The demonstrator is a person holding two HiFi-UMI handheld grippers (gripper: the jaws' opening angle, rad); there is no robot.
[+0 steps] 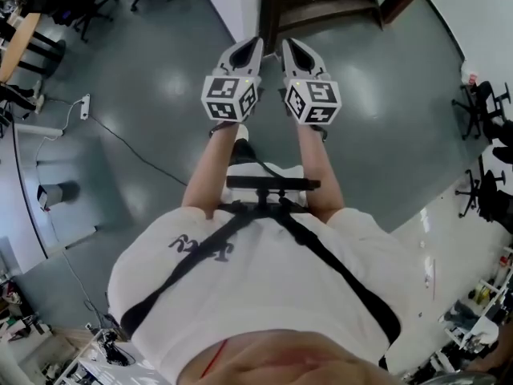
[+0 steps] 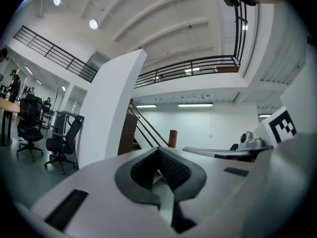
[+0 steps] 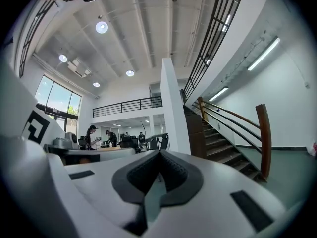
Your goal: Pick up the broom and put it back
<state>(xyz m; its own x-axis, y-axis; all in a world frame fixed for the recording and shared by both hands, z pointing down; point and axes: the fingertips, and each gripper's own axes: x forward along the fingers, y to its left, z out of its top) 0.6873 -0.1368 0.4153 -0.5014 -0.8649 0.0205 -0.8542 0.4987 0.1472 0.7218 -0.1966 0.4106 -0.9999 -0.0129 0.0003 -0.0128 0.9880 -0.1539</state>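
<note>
No broom shows in any view. In the head view my left gripper point(image 1: 253, 45) and right gripper point(image 1: 287, 46) are held side by side at chest height, pointing level toward the foot of a staircase point(image 1: 325, 2). Each carries its marker cube. In the left gripper view the left gripper point(image 2: 158, 151) has its dark pads meeting at the tips with nothing between them. The right gripper point(image 3: 159, 155) looks the same in its own view: tips together, nothing held.
A white pillar point(image 2: 106, 113) stands ahead on the left, and wooden stairs with a handrail point(image 3: 262, 133) rise on the right. Office chairs point(image 2: 30, 128) and desks stand at the far left. A cable with a power strip point(image 1: 84, 105) lies on the grey floor.
</note>
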